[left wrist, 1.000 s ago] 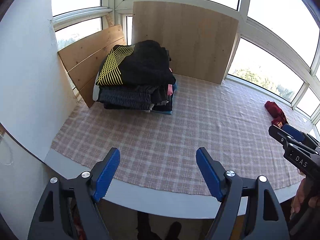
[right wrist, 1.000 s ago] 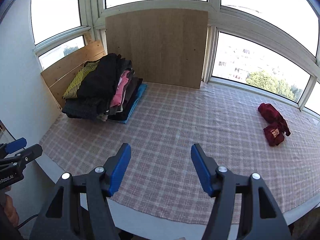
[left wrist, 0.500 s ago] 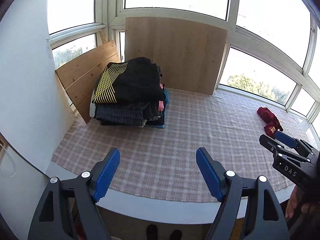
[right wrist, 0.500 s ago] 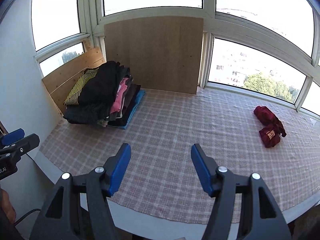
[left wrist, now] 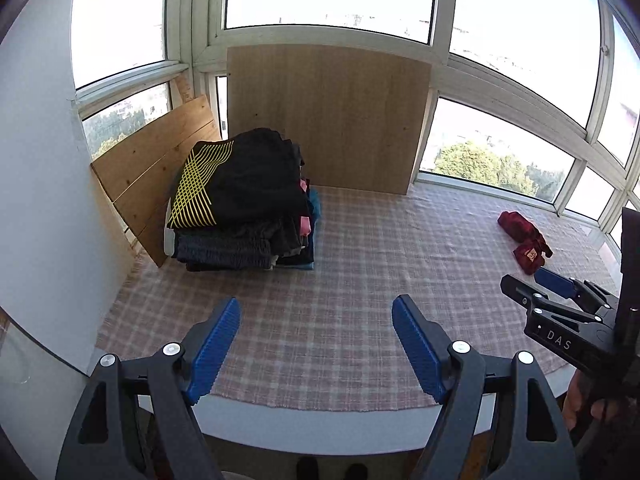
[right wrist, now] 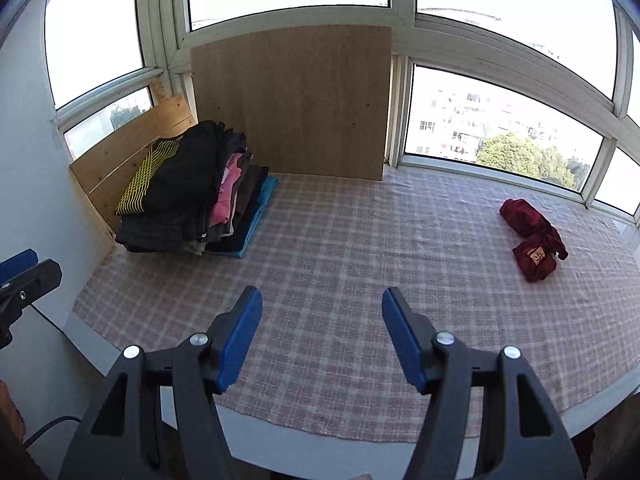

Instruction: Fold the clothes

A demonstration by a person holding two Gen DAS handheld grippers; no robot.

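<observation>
Left wrist view gives us our left gripper (left wrist: 316, 320) with its blue pads spread wide and nothing between them, hovering above the near edge of the counter (left wrist: 320, 424). Our right gripper (right wrist: 316, 308) is spread too, and empty. A plaid cloth (right wrist: 340, 272) covers the counter. We see the stack of folded clothes (left wrist: 244, 204) at the far left corner against a wooden board (left wrist: 324, 116), and a crumpled dark red garment (right wrist: 532, 236) lying well apart on the right side.
</observation>
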